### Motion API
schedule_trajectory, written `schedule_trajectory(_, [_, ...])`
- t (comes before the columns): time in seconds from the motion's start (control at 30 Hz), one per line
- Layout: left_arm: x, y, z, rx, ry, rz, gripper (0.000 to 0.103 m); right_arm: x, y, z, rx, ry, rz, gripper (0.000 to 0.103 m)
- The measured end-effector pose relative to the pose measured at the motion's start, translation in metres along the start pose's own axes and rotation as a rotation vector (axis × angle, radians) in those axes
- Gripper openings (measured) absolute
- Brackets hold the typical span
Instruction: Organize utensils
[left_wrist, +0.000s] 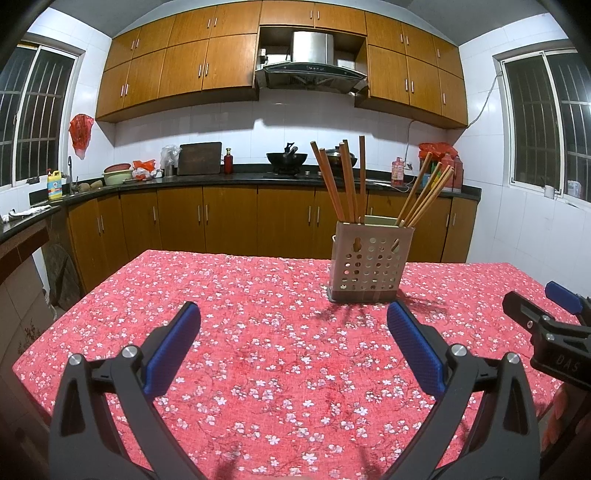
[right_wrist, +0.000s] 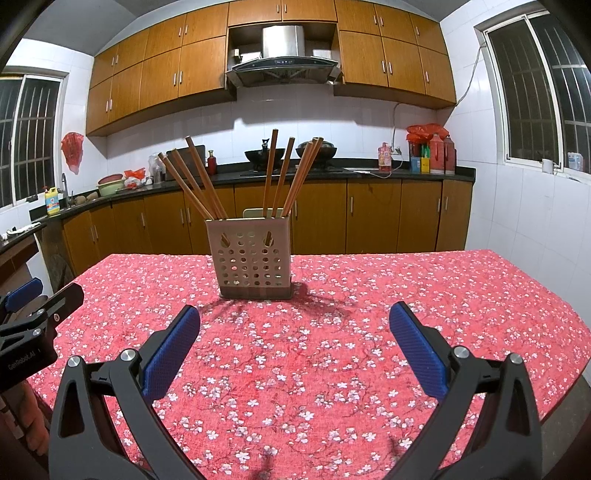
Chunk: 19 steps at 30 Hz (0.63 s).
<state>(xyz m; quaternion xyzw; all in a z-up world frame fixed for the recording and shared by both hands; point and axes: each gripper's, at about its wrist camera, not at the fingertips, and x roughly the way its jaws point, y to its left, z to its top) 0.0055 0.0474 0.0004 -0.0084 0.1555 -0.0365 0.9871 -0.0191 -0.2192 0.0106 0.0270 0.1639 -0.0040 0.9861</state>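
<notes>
A worktop (left_wrist: 258, 332) covered by a red cloth printed with small white blossoms is seen in a tiled kitchen, with wooden cabinets (right_wrist: 207, 70) mounted above and below a dark counter (right_wrist: 369, 171) behind the holder, and barred windows (right_wrist: 532, 92) set in the side walls. A steel range hood (left_wrist: 310, 70) is fitted above a black wok (left_wrist: 287, 158) on that counter, well behind the holder. The holder (left_wrist: 369, 264), a pale perforated box with round holes and a darker base, is stood upright on the worktop toward its far side. Wooden chopsticks (left_wrist: 341, 181) are held in it in two splayed bunches, one leaning left and one leaning right, their tips fanned above its rim. A pale green panel is glimpsed just behind the holder's rim. The left gripper (left_wrist: 293, 314) is held above the cloth on the near side of the holder, its blue-padded jaws spread wide with nothing between them. The right gripper (right_wrist: 294, 317) is likewise held on the near side of the holder, jaws spread wide and empty. "GenRoboAI" is printed on the left gripper's body in the right wrist view, and "DAS" is read on the right gripper's body in the left wrist view. A yellow bottle (right_wrist: 51, 201) stands by the sink far to the holder's left; its label cannot be read.
</notes>
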Motion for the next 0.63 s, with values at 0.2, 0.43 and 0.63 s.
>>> schedule_trajectory(0.2, [-0.0007,0.0002,-0.0017,0.0,0.0,0.004,0.099,-0.0015,0.0003,-0.0006,0.001,0.005,0.002,0.101])
schedule_trajectory(0.43, [0.0002,0.0025,-0.0015,-0.004,0.002,0.011,0.099,-0.0014,0.0003,-0.0002,0.002,0.005,0.001,0.101])
schedule_trajectory(0.63, [0.0026,0.0046,0.0021,-0.011,0.012,0.004,0.099,-0.0006,-0.0005,0.0004,0.001,0.006,0.002,0.101])
